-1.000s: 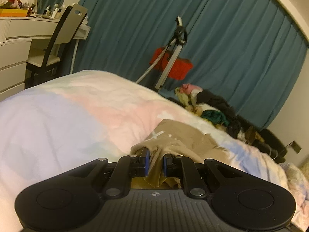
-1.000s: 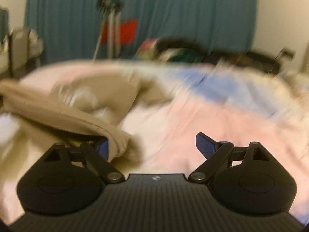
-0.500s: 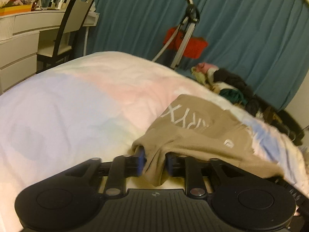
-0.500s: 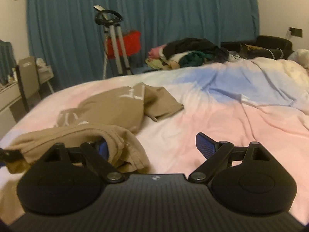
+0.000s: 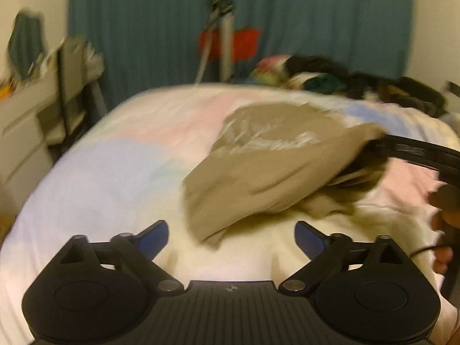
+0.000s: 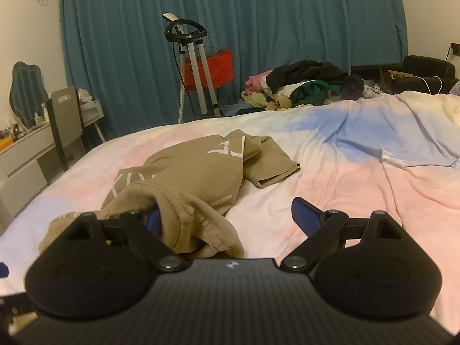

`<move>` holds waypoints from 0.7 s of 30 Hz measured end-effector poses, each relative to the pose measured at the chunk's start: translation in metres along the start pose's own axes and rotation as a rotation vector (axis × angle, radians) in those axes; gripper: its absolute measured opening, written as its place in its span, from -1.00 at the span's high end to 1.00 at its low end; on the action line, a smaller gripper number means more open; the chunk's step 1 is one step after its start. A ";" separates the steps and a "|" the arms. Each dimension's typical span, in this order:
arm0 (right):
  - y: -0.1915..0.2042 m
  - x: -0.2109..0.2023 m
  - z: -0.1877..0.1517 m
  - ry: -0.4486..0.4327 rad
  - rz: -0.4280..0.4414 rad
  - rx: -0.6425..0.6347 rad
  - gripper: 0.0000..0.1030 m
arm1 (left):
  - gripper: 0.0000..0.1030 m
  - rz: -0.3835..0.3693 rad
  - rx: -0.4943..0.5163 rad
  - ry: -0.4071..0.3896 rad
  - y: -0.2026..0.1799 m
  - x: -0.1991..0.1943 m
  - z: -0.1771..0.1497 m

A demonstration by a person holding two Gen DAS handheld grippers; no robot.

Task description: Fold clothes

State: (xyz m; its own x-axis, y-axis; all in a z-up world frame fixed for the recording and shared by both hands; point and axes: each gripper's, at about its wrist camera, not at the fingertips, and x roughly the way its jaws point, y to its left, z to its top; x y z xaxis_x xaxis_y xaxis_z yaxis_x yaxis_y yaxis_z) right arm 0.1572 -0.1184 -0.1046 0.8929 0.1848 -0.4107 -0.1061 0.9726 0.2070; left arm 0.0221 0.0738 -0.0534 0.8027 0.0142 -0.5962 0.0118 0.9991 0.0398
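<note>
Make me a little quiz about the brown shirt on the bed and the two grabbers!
1. True or false: the left gripper is pinching the tan T-shirt.
2. Which colour are the curtains behind the bed? A red, B teal, C yellow.
3. Fill in: T-shirt cloth drapes over one finger of the ______ gripper.

Key: 1 false, its jaws are wide open with nothing between them. 2 B. 3 right.
</note>
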 end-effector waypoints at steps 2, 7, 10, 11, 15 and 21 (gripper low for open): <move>-0.001 0.000 0.001 0.000 0.004 0.013 -0.74 | -0.99 -0.008 0.054 -0.050 -0.016 0.006 0.002; -0.008 0.001 0.002 0.000 -0.004 0.057 -0.74 | -0.98 0.104 0.150 -0.128 -0.054 0.052 0.010; -0.013 0.004 0.000 0.021 0.007 0.090 -0.74 | -0.84 0.199 0.190 -0.186 -0.057 0.069 0.007; -0.012 0.007 -0.001 0.032 0.015 0.089 -0.74 | -0.78 0.221 0.176 -0.205 -0.055 0.071 0.008; -0.008 0.012 -0.005 0.044 -0.001 0.071 -0.74 | -0.83 0.244 -0.044 -0.351 -0.028 0.039 0.018; -0.007 0.025 -0.012 0.145 -0.022 0.041 -0.74 | -0.87 0.375 -0.151 -0.478 -0.011 -0.009 0.019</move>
State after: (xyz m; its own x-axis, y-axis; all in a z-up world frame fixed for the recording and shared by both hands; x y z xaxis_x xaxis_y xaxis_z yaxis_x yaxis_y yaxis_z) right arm 0.1753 -0.1184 -0.1270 0.8219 0.1845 -0.5389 -0.0665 0.9707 0.2309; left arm 0.0258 0.0615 -0.0334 0.9144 0.3806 -0.1375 -0.3786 0.9246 0.0419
